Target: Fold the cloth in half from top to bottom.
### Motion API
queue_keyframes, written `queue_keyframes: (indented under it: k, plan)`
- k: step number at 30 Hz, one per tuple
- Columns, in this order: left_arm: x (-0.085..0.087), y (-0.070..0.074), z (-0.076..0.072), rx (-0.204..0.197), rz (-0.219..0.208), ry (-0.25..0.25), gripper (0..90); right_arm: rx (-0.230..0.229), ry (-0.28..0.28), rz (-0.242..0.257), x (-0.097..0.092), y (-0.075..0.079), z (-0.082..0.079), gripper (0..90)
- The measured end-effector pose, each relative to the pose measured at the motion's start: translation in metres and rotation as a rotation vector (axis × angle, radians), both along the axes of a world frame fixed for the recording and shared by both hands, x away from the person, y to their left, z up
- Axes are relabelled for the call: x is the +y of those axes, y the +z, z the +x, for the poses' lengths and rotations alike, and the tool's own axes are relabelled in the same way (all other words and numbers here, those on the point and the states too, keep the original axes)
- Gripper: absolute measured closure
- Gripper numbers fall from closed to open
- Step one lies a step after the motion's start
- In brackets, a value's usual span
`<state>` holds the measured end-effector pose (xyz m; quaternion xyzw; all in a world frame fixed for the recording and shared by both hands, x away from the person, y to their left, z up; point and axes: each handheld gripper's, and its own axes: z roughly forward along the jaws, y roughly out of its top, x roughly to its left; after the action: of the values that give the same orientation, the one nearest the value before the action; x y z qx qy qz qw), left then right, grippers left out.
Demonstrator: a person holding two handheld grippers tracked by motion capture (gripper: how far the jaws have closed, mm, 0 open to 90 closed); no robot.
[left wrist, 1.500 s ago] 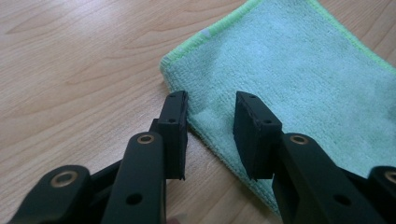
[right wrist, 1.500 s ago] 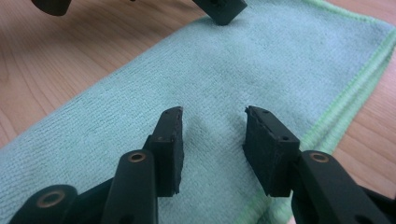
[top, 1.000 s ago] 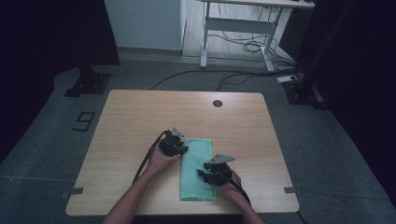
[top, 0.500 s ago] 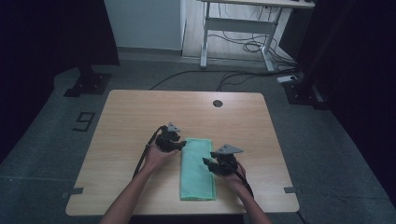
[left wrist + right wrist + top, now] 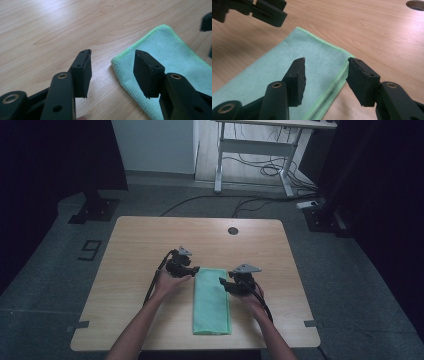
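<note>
the green cloth (image 5: 212,301) is laid flat as a long folded strip on the near half of the table (image 5: 135,245), between the two hands. it is judged light, soft and limp (a microfibre weave by the look of it), so it is likely to sag and unfold when lifted; a hold is best taken at a far corner or along the doubled hem, where the layers are stacked. the left gripper (image 5: 112,72) is held wide with nothing between the jaws, which have just been opening, close by the cloth's far left corner. the right gripper (image 5: 325,77) is likewise spread and empty, its jaws just opened over the right hem. the pale wood top is smooth, with a round cable hole (image 5: 232,230) at the far edge. beyond it, grey floor, loose cables (image 5: 260,170) and a white desk frame (image 5: 252,150) are seen in a dim room.
</note>
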<state>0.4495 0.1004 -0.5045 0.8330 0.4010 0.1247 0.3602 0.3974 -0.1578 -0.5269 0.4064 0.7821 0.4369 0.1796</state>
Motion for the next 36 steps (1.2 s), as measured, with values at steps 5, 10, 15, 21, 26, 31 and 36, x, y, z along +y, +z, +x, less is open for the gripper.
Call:
queue_keyframes:
  k: [5, 10, 15, 21, 26, 31, 36]
  plan:
    - [0.001, -0.004, 0.006, 0.017, -0.025, 0.009, 48.8, 0.017, -0.015, 0.019, 0.0, -0.004, 0.015, 48.3]
    - [0.002, -0.011, 0.011, 0.031, -0.033, 0.02, 49.3, 0.028, -0.027, 0.025, -0.002, -0.006, 0.027, 48.4]
    - [-0.001, -0.013, 0.014, 0.037, -0.043, 0.021, 49.3, 0.034, -0.034, 0.031, -0.005, -0.008, 0.033, 48.4]
    - [-0.009, -0.019, 0.019, 0.064, -0.035, 0.016, 50.1, 0.064, -0.059, 0.03, -0.007, -0.015, 0.041, 48.6]
    - [-0.014, -0.025, 0.021, 0.075, 0.025, 0.012, 52.0, 0.067, -0.065, 0.025, -0.002, -0.015, 0.049, 51.1]
    - [-0.011, -0.026, 0.022, 0.085, 0.012, 0.016, 53.0, 0.061, -0.059, -0.008, 0.004, -0.021, 0.051, 51.5]
    - [-0.01, -0.027, 0.021, 0.091, 0.008, 0.003, 55.9, 0.064, -0.066, -0.02, 0.006, -0.025, 0.053, 58.1]
